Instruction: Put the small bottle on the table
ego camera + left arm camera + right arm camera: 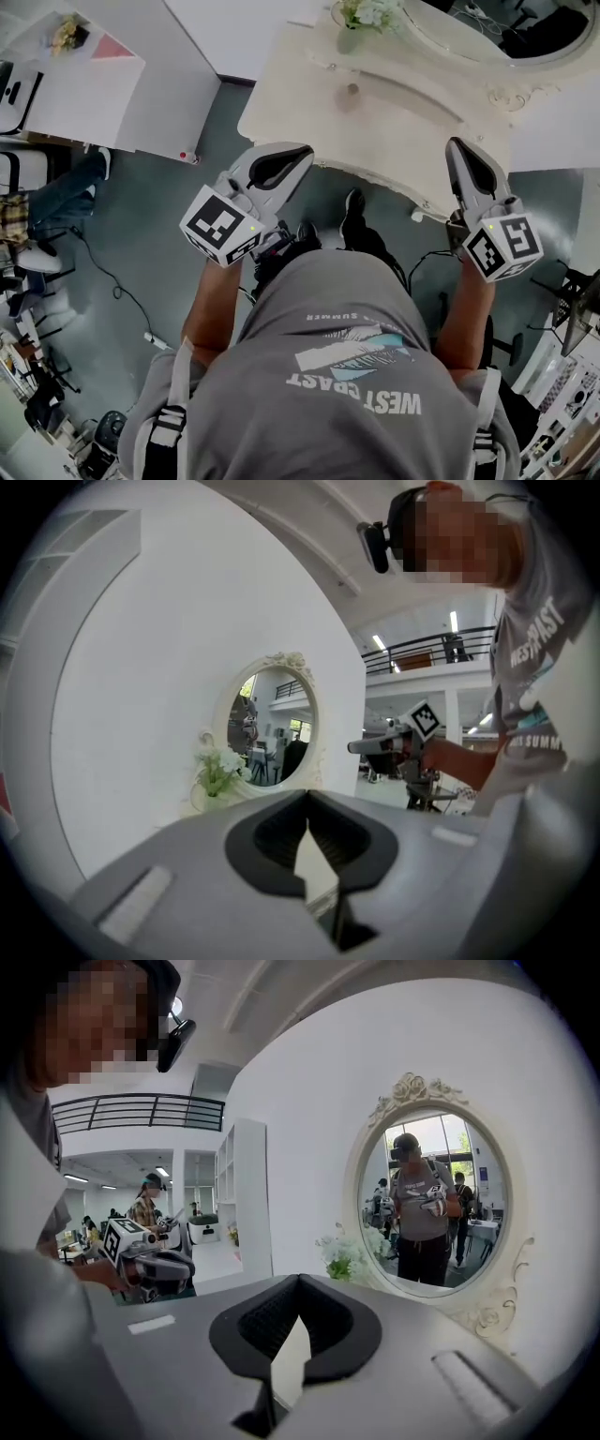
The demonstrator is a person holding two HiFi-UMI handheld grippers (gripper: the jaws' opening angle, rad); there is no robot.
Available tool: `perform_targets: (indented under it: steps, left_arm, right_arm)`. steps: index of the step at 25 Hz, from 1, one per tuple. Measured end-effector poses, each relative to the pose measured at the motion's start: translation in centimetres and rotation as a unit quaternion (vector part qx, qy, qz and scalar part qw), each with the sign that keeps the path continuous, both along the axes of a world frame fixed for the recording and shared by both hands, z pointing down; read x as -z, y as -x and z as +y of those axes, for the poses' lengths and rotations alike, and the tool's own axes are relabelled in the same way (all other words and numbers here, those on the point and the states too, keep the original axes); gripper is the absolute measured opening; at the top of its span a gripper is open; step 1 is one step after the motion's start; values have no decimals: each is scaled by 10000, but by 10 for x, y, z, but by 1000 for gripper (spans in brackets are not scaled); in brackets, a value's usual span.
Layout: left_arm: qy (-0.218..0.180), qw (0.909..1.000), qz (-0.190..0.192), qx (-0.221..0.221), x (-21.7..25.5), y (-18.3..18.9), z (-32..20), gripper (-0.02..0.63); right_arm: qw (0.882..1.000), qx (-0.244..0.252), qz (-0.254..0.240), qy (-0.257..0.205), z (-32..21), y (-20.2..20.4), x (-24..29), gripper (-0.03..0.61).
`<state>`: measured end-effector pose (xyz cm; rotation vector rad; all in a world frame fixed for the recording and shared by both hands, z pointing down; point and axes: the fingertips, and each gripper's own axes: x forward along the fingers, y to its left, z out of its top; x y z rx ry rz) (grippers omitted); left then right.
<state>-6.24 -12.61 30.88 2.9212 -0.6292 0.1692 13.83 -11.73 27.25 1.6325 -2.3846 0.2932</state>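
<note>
A small brownish object (352, 91), possibly the small bottle, stands on the cream vanity table (309, 103); it is too small to tell for sure. I hold both grippers up in front of the table's near edge, short of it. My left gripper (284, 165) (307, 799) is shut with nothing in it. My right gripper (472, 161) (298, 1281) is shut and empty too. Neither gripper view shows any bottle. Each gripper view catches the other gripper to the side: the right gripper (394, 745) and the left gripper (150, 1265).
An oval mirror (497, 28) (436, 1208) stands at the table's back, with a vase of white flowers (364, 14) (345, 1252) beside it. A white cabinet (84, 84) stands at the left. Cables (112, 281) trail over the grey floor. A person's legs (66, 187) show at the far left.
</note>
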Motion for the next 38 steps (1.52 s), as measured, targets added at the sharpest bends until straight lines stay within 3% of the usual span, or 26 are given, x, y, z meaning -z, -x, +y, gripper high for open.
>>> perform_targets:
  steps: [12,23,38]
  left_arm:
    - [-39,9974,56,-712,3,-35,35,2]
    - [-89,9942,-15,-1068,8,-80,79,2]
    - [-134,9810,-337,-1905,16,-216,238,2]
  right_arm:
    - [9982,-576,141,-130,73,-23,23,2]
    - [9960,-843,152,-268,134,-58,35,2]
    - [9918,-1274,14,-49,309,-160,15,0]
